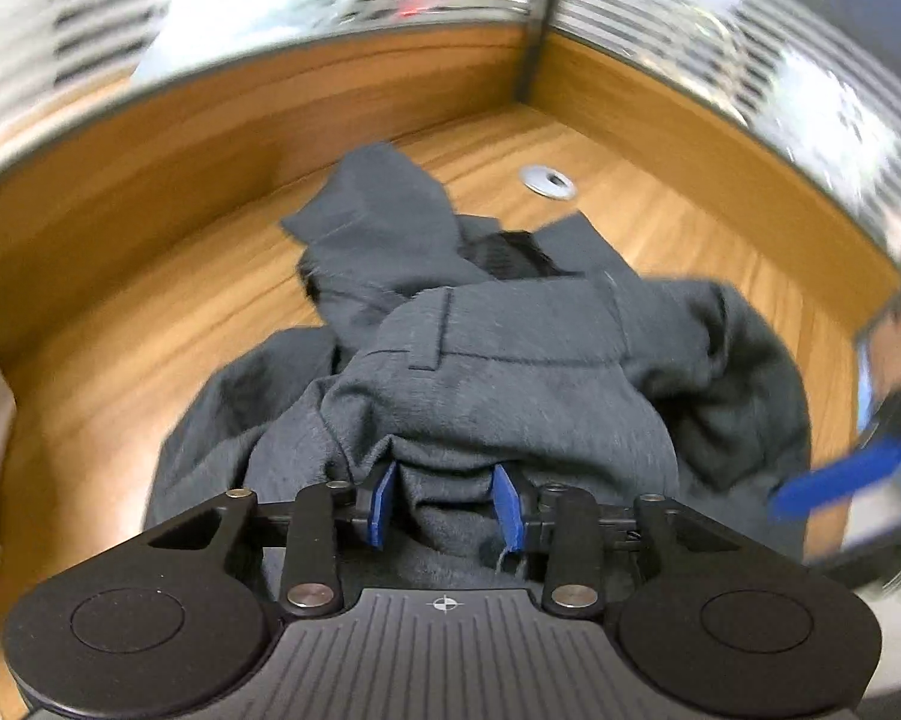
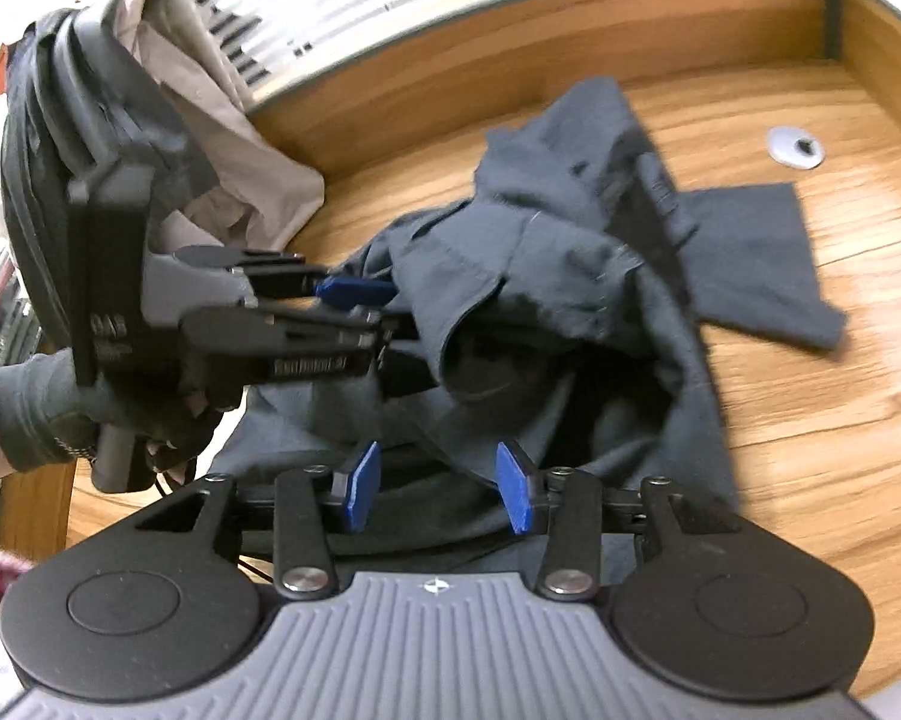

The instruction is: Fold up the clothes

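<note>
Grey trousers lie in a crumpled heap on the wooden desk, near its back corner, with one flat end spread toward the round cable hole. Left gripper: blue pads clamped on a bunched fold at the near edge of the trousers. Right gripper: pads apart over the trousers' near edge, cloth lying below and between them, no squeeze visible. A beige garment hangs beyond the trousers, at the desk's left wall.
</note>
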`<state>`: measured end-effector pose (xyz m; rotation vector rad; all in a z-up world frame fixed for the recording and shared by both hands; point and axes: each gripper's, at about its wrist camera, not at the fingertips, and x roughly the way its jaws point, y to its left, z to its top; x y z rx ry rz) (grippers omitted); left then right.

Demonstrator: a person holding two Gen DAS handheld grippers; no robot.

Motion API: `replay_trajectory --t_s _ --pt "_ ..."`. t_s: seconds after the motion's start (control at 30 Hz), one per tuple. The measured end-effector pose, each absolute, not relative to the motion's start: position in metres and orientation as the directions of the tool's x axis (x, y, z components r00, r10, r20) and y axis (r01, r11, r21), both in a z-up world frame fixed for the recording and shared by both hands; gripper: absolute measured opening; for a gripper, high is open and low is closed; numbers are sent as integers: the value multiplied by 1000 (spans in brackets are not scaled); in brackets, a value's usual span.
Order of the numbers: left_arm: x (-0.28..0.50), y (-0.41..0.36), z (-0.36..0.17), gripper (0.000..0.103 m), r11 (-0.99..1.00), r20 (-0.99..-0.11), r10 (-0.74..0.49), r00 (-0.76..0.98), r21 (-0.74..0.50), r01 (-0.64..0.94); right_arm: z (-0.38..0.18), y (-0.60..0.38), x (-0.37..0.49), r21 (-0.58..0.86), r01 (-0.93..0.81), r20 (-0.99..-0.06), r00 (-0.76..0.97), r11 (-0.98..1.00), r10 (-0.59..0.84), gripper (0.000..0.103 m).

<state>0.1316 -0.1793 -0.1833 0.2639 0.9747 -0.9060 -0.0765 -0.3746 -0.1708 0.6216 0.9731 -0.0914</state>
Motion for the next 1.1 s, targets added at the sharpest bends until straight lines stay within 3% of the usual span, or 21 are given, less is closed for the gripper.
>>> replay_trajectory --t_s 0.07,0.2,0.37,0.5,0.6,0.7,0.87,1.1 --pt "140 -173 -185 38 647 -798 -560 224 -252 719 -188 -377 -66 457 394 -808 558 797 188 51" --pt "144 -162 -184 38 672 -786 -583 207 -322 667 -217 -390 -52 510 488 -807 556 708 198 68" --pt "143 -147 -180 39 667 -766 -613 195 -369 648 -243 -401 -39 566 558 -799 553 607 237 68" --pt "130 -135 -170 47 605 -741 -645 189 -343 718 -254 -405 -39 618 561 -773 562 550 295 26" --pt "109 -132 -161 52 527 -747 -640 182 -254 811 -243 -404 -44 619 541 -767 573 570 289 16" --pt "86 -133 -155 54 447 -756 -630 176 -169 879 -221 -403 -50 627 507 -749 600 591 281 13" --pt "54 -141 -153 67 352 -761 -618 199 -41 935 -178 -404 -60 651 443 -706 652 617 276 10" --pt "41 -154 -158 69 352 -742 -616 264 41 935 -110 -410 -63 721 319 -594 742 616 311 8"
